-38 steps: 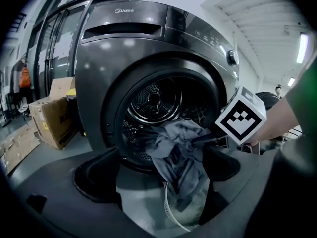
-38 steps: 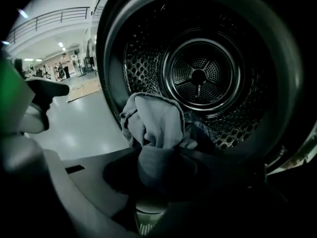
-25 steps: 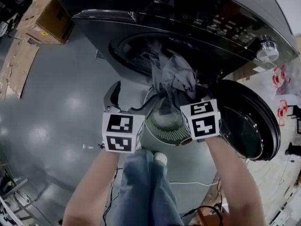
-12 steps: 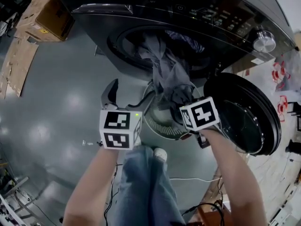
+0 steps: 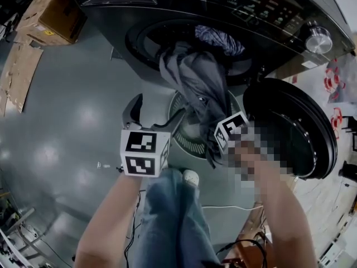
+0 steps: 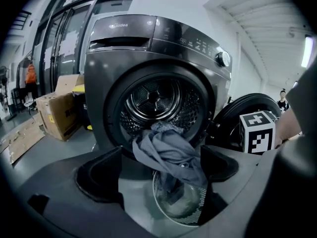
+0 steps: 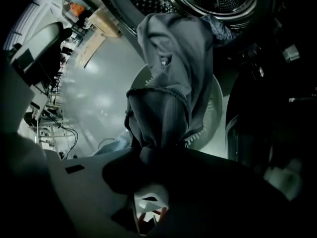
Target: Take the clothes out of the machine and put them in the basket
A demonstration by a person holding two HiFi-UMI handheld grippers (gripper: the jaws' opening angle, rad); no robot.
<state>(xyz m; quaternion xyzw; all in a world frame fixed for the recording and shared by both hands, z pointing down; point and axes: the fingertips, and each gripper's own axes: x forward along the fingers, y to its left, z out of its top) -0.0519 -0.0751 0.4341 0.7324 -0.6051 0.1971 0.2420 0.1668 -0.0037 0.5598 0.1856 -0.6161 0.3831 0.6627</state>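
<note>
Above the basket (image 5: 188, 145), clamping grey garment (image 5: 195, 80) with right fingers (image 7: 120, 177); beside the basket, holding left fingers (image 6: 99, 175) wide, empty.

basket (image 5: 192, 145) before machine (image 5: 167, 4), garment (image 5: 195, 82) hanging from drum (image 6: 158, 95) into basket

grey garment (image 5: 195, 85) above basket (image 5: 187, 141), open washer (image 5: 167, 13)

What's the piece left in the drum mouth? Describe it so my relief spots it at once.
Find the dark front-loading washing machine with its round door swung open. In the mouth of its drum, just behind the grey garment that trails down to the basket, sits a bunched cloth. It alone is blue-and-white patterned; the grey one is plain.
</note>
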